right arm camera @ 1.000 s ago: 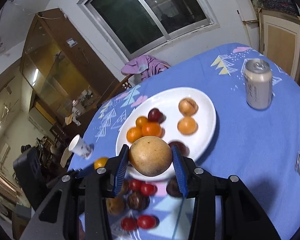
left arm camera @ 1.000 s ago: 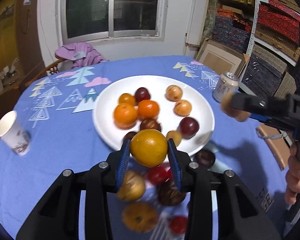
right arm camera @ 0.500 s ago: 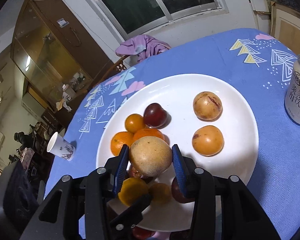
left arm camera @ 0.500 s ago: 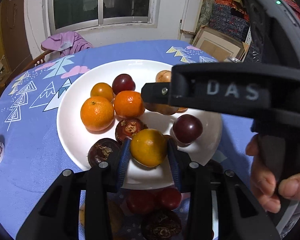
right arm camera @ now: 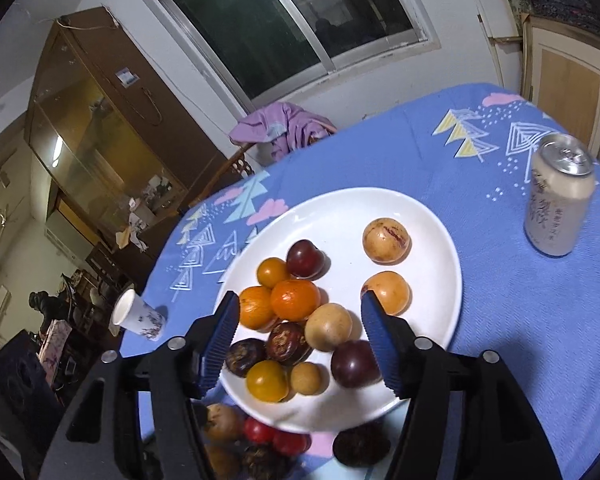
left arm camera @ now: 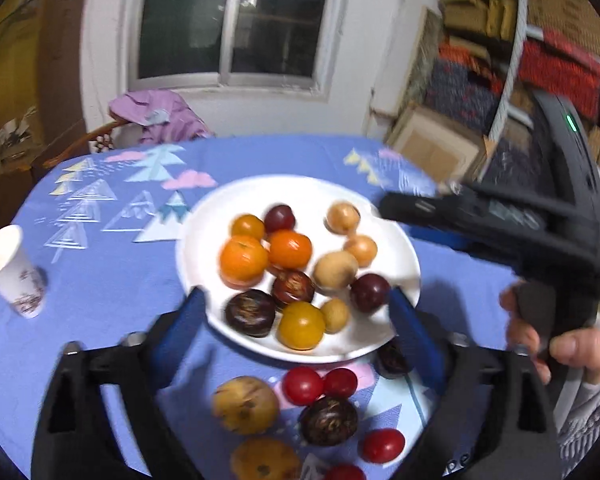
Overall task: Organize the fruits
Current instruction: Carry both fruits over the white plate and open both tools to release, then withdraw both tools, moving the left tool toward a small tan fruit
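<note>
A white plate (left arm camera: 196, 232) on the blue tablecloth holds oranges, dark plums, mangosteens and tan fruits. My left gripper (left arm camera: 296, 300) is opening wide at the plate's near rim. A yellow-orange fruit (left arm camera: 300, 324) lies free on the plate between its fingers. My right gripper (right arm camera: 300, 308) hangs over the plate with its jaws opening. A tan round fruit (right arm camera: 328, 326) rests on the plate between its pads, and neither pad touches it. In the left wrist view one of the right gripper's fingers (left arm camera: 420, 212) reaches in from the right, with a hand (left arm camera: 560, 348) on the handle.
Loose fruit lies on the cloth in front of the plate: red tomatoes (left arm camera: 302, 384), a mangosteen (left arm camera: 328, 420) and tan fruits (left arm camera: 244, 404). A drink can (right arm camera: 558, 196) stands right of the plate. A paper cup (left arm camera: 12, 272) stands at the table's left edge.
Both grippers have opened and let go of their fruits, which now lie on the plate. The left gripper has drawn back from the plate, and the right one has moved in over it.
</note>
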